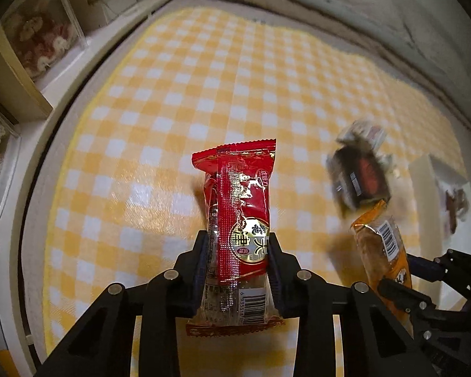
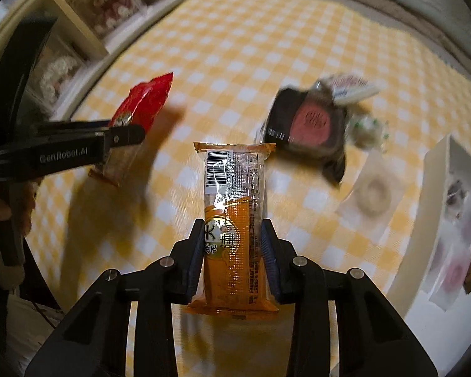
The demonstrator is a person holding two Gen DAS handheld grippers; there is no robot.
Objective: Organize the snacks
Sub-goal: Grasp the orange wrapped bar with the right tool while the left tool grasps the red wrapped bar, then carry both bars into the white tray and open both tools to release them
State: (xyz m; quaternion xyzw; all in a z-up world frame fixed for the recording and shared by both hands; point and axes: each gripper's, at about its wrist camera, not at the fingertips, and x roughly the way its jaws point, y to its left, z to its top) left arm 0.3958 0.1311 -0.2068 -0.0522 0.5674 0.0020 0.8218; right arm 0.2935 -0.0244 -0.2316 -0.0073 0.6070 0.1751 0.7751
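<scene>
You are gripping a red pack (image 1: 240, 220) in the left gripper (image 1: 238, 248), its jaws closed on the lower half so the top stands free above the cloth (image 1: 204, 78). The right gripper (image 2: 232, 245) is doing the same with an orange pack (image 2: 234, 220), jaws pressing its sides. Both packs are hanging clear of the cloth, left of the white box (image 2: 436, 188). Probably you are carrying them to that box, which is already holding snacks; keeping each pack level and lowering it flat should help it settle. A dark pack (image 2: 307, 122) and a ring snack (image 2: 373, 194) are waiting between the orange pack and the box. Shelves (image 2: 88, 15) are standing beyond the cloth's far-left edge.
</scene>
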